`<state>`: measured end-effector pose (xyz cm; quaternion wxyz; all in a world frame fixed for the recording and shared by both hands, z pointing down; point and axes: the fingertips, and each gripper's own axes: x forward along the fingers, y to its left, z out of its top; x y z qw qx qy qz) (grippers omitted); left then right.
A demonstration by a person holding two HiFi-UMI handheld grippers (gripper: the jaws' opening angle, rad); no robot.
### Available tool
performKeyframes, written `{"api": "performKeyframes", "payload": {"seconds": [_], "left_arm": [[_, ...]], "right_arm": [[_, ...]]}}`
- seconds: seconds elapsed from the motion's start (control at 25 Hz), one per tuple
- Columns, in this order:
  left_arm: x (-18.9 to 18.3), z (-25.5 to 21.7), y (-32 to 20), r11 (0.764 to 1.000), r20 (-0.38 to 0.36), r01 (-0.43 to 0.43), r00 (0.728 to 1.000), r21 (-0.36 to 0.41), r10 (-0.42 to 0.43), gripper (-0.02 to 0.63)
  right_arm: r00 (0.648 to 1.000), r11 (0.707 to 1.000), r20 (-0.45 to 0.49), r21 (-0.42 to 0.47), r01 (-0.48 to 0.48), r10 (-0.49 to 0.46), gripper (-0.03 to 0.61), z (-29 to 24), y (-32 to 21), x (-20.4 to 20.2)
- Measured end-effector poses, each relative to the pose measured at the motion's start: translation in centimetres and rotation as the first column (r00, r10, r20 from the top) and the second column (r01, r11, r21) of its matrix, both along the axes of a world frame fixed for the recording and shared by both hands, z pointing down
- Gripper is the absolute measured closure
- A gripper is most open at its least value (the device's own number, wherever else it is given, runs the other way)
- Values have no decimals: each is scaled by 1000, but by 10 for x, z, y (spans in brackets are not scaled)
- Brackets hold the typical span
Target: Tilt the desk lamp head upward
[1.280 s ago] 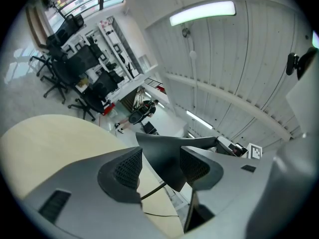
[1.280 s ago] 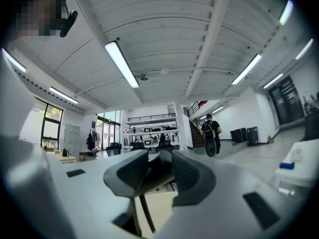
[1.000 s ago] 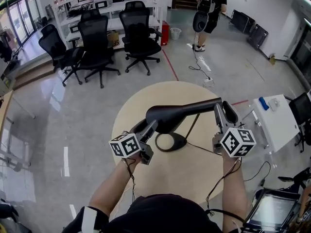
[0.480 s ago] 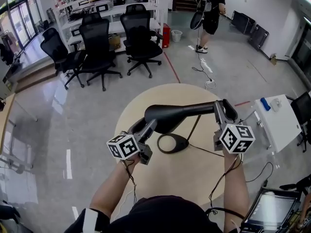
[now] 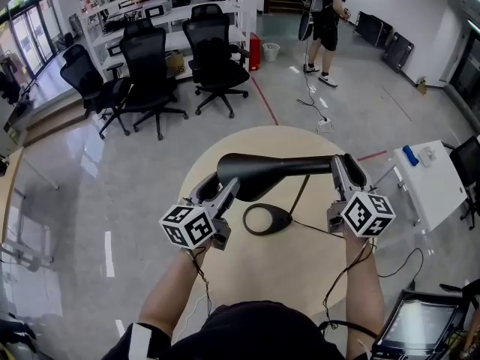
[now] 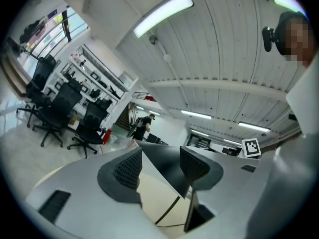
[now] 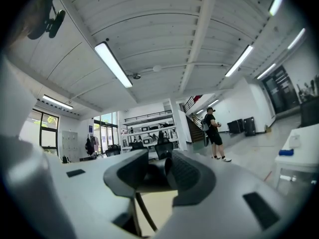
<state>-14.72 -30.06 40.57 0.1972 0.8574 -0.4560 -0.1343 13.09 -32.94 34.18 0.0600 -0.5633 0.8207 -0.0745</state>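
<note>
A black desk lamp stands on a round beige table (image 5: pixel 289 272). Its oval base (image 5: pixel 266 220) rests mid-table and a thin stem (image 5: pixel 300 193) rises to the right. The long lamp head (image 5: pixel 259 172) lies nearly level above the base. My left gripper (image 5: pixel 223 188) is shut on the head's left end, and the dark shade (image 6: pixel 164 158) sits between its ribbed pads (image 6: pixel 127 167). My right gripper (image 5: pixel 342 169) is shut on the lamp's arm (image 7: pixel 152 169) at the right end, near the joint.
The lamp's thin cable (image 5: pixel 315 229) runs right across the table. Black office chairs (image 5: pixel 214 58) and shelving stand beyond the table. A small white table (image 5: pixel 431 182) is at the right. A person (image 5: pixel 324 13) stands far back. A screen (image 5: pixel 418 328) sits at the bottom right.
The lamp head's left end has risen and shifted left with my left gripper, so the head now lies more level. My right gripper has barely moved.
</note>
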Motion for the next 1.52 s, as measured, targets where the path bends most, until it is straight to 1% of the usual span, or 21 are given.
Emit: {"api": "performKeyframes", "payload": {"seconds": [0.28, 0.52, 0.76, 1.36, 1.52], "left_arm": [[-5, -34, -3, 997, 28, 22, 999, 74, -24, 368], [-1, -57, -4, 992, 51, 43, 997, 115, -49, 368], [2, -77, -4, 987, 86, 48, 994, 157, -62, 368], [13, -107, -5, 973, 148, 43, 986, 227, -78, 368], [16, -111, -6, 971, 157, 37, 985, 237, -76, 368]], "right_arm": [[999, 1000, 48, -22, -1, 2, 431, 5, 0, 1], [991, 1000, 137, -24, 5, -2, 431, 6, 2, 7], [982, 999, 191, -36, 13, -6, 431, 9, 3, 10], [951, 998, 310, -55, 27, -9, 431, 21, 5, 16], [946, 998, 325, -57, 30, -10, 431, 24, 6, 18]]}}
